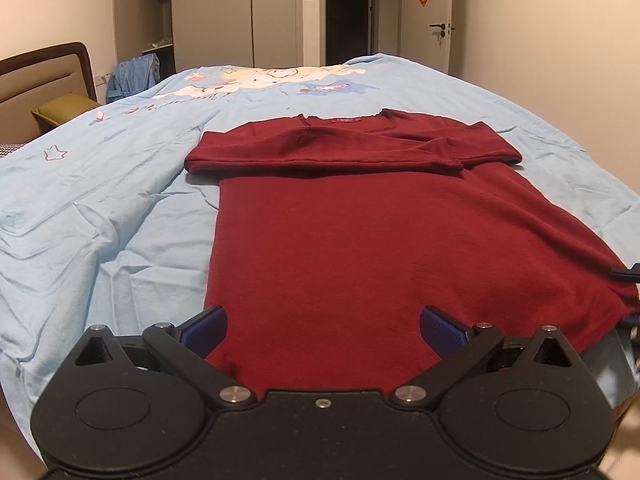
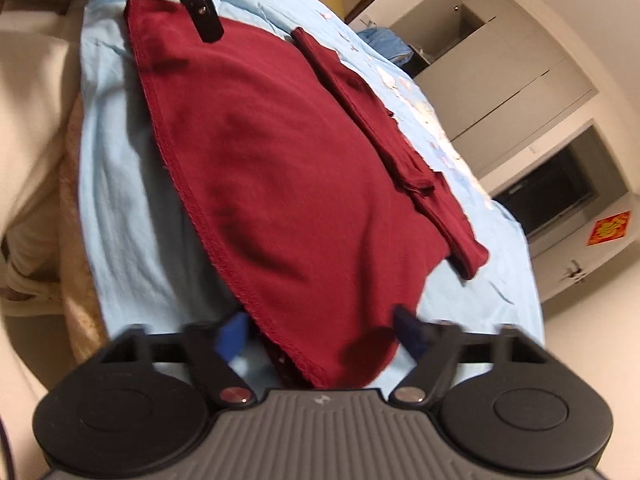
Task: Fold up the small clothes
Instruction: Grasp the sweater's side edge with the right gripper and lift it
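Both grippers, left and right, spread wide at sweater hem corners (sleeves already in), prob to fold hem up.

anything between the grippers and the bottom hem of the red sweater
Nothing visible. The left gripper and right gripper are both open right at the hem of the red sweater, with only cloth between their blue fingers. The sleeves already lie folded across its chest.

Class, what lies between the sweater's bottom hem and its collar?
In the left wrist view, the folded sleeves lie across the red sweater, just below the collar.
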A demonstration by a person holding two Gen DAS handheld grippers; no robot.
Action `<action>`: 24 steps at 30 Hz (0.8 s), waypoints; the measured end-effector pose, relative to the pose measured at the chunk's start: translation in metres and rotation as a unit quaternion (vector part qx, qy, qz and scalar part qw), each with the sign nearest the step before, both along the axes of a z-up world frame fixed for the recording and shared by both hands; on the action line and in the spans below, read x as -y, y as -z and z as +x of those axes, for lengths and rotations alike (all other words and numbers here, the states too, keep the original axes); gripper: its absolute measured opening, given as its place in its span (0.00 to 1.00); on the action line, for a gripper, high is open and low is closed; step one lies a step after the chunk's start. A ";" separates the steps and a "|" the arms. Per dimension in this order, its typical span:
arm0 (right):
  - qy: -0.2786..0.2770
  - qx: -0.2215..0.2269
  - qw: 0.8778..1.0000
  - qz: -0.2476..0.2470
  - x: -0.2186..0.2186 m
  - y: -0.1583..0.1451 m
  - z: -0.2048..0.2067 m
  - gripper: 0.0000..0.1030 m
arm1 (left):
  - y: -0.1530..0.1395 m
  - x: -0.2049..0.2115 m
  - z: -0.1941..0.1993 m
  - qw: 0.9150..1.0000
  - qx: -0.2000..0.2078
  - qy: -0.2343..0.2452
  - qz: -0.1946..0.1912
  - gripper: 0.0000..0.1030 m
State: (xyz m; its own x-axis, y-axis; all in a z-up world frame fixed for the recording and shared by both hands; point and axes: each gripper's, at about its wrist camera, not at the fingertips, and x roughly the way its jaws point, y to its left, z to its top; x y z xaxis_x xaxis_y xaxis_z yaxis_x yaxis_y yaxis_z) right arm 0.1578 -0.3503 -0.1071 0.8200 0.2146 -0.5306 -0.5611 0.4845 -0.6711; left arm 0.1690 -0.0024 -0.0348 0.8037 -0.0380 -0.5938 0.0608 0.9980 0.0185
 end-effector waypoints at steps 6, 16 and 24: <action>-0.015 -0.031 0.996 0.085 0.007 -0.030 0.001 0.17 | -0.003 0.010 -0.010 0.999 0.021 0.021 0.011 0.99; 0.050 -0.089 0.965 0.241 0.019 -0.068 0.066 0.12 | -0.007 0.032 -0.024 0.995 0.047 0.087 0.024 0.99; 0.107 -0.139 0.939 0.297 0.029 -0.064 0.120 0.12 | 0.005 0.023 -0.026 0.992 0.037 0.069 0.100 0.99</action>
State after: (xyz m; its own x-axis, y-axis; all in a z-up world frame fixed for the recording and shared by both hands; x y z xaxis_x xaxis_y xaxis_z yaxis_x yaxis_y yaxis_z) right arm 0.2782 -0.3797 -0.0433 0.7257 0.3865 -0.5692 -0.5216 0.8485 -0.0890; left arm 0.1428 -0.0254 -0.0402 0.8407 -0.0381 -0.5401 0.1881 0.9559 0.2254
